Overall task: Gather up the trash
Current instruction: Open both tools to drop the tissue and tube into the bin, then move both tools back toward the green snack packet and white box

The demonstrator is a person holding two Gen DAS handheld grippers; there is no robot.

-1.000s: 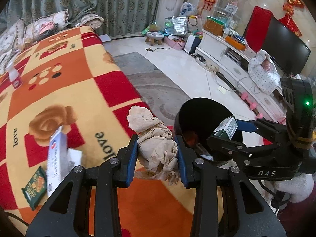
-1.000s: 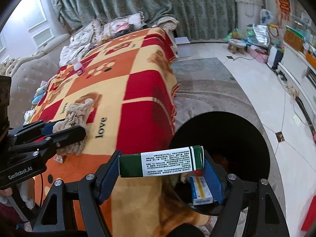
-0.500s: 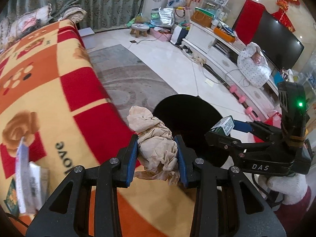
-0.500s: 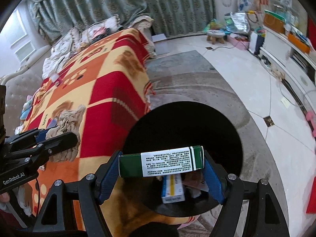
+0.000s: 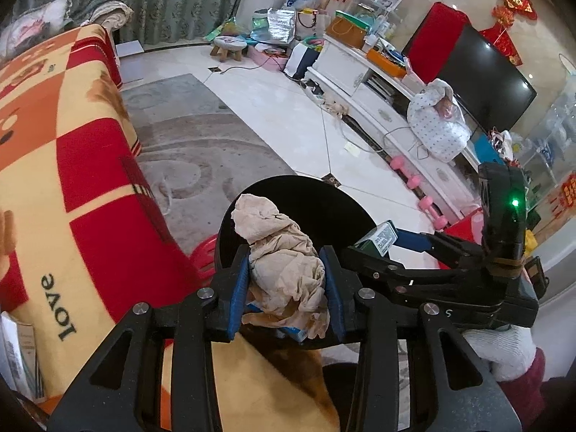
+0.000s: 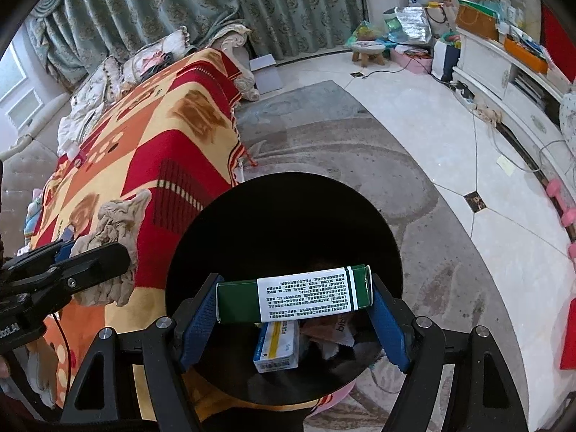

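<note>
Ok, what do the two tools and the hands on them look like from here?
Both tools are black skeletal frames with silver bolts and blue ribbed pads. The right tool carries a black box with a green light and white lettering; a white knit glove and maroon sleeve show behind it. The left tool matches.

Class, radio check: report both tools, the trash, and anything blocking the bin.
Left tool just easing open, crumpled paper between its pads. Right tool grips green box over black bin. Bin mouth clear.
</note>
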